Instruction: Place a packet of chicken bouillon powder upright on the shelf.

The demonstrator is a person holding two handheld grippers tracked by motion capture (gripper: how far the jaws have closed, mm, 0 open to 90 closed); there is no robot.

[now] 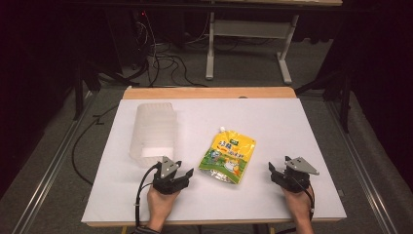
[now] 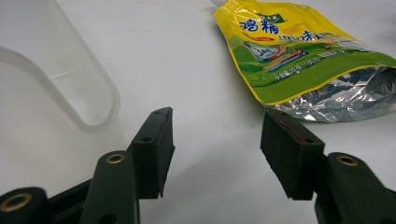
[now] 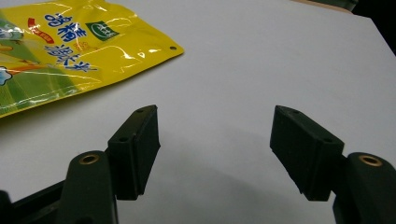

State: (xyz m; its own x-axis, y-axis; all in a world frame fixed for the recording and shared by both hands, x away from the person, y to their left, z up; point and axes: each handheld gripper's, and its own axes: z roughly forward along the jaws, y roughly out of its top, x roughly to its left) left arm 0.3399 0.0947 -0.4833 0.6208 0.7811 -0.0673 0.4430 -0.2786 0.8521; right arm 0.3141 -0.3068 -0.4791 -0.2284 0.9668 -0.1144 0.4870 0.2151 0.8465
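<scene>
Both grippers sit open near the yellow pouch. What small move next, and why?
Probably ease the left gripper forward-right toward the yellow-green foil spout pouch: its jaws stand open and empty, the crinkled silver bottom edge lies just ahead, and the translucent plastic container sits clear.

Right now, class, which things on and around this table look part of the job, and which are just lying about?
Likely part of the job:
yellow pouch
clear plastic container
left gripper, open
right gripper, open

Just lying about:
cables on the floor
white table frame behind
</scene>
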